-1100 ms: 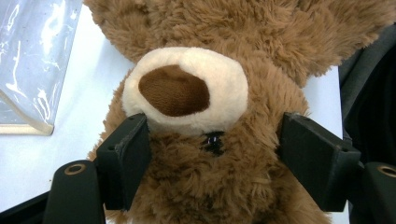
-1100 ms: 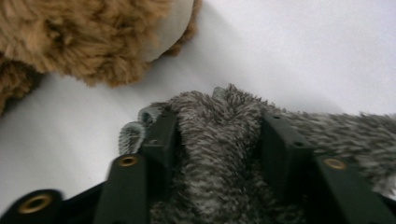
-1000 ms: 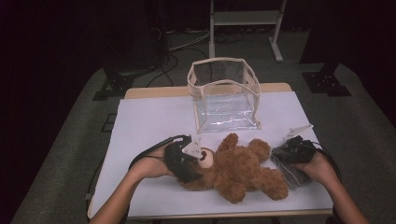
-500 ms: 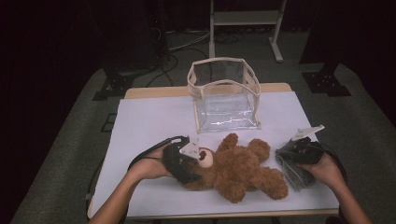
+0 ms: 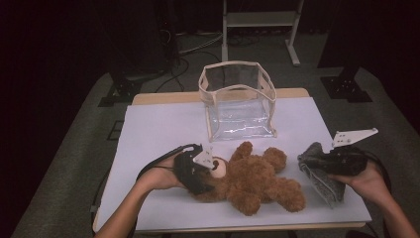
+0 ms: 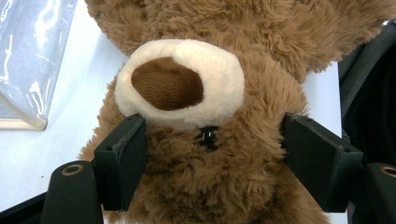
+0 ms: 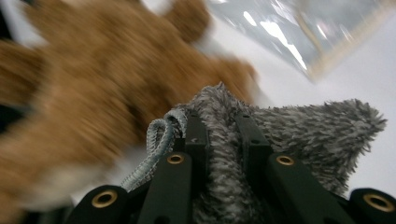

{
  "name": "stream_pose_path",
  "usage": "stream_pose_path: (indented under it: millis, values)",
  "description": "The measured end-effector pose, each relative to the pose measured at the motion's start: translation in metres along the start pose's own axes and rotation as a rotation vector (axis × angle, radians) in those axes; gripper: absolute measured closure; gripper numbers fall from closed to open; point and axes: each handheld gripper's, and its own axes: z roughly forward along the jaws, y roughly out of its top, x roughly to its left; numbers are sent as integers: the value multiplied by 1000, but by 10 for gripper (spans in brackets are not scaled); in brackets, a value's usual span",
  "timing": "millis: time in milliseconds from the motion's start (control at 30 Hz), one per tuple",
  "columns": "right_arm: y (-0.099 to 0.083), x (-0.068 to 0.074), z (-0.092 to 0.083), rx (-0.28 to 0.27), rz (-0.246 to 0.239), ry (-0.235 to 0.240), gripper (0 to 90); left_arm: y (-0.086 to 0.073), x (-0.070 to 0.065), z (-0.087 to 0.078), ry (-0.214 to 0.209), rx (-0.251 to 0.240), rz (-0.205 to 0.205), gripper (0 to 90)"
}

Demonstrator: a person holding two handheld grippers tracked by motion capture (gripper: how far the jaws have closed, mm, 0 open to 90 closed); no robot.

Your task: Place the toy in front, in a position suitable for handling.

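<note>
A brown teddy bear (image 5: pixel 252 181) lies on its back on the white table (image 5: pixel 163 124). My left gripper (image 5: pixel 214 173) is shut on its head; in the left gripper view the jaws (image 6: pixel 215 140) press into the fur on both sides below the cream muzzle (image 6: pixel 182 84). At the right, my right gripper (image 5: pixel 317 158) is shut on a grey fuzzy cloth (image 5: pixel 324 183). Its jaws have just been closing with that cloth between them. In the blurred right gripper view the grey cloth (image 7: pixel 317 130) is pinched between the jaws (image 7: pixel 222 121), with the bear (image 7: pixel 79 84) beyond.
A clear plastic bag (image 5: pixel 237 99) with a beige rim stands open at the back middle of the table. A white metal stand (image 5: pixel 260 20) and cables lie on the dark floor behind. Bare white tabletop stretches left of the bag.
My right gripper has risen and shifted a little right, lifting the grey cloth's upper end off the table. The left gripper and the bear have stayed put.
</note>
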Motion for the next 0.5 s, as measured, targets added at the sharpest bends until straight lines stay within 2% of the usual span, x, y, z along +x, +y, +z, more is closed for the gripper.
stream_pose_path:
  millis: [33,100,133,167,233,267,300,333,400,433,467,500]
  values:
    - [15,11,1,-24,-37,46,770,0,0,0,-3,0,-1,239]
    - [30,22,7,-41,-73,99,770,-1,-2,0,-6,-4,4,241]
    - [30,22,7,-41,-73,99,770,-1,-2,0,-6,-4,4,243]
    - [43,33,17,-41,-106,147,768,-2,-4,0,-12,-9,4,245]
    - [54,43,29,-39,-142,189,768,-3,-6,-1,-21,-11,7,245]
    - [54,43,29,-39,-142,189,768,-3,-6,-1,-21,-11,7,245]
    - [58,48,36,-34,-154,208,768,-3,-6,-1,-27,-12,7,245]
    - [63,55,48,-21,-176,249,768,-4,-7,-1,-30,-13,9,246]
    - [64,58,54,-6,-183,256,768,-5,-9,-1,-39,-20,9,246]
    - [61,61,66,24,-189,268,768,-6,-12,-1,-48,-24,13,246]
    - [61,61,66,24,-189,268,768,-6,-12,-1,-48,-24,13,245]
    - [53,60,72,27,-180,285,768,-7,-13,-1,-50,-26,16,245]
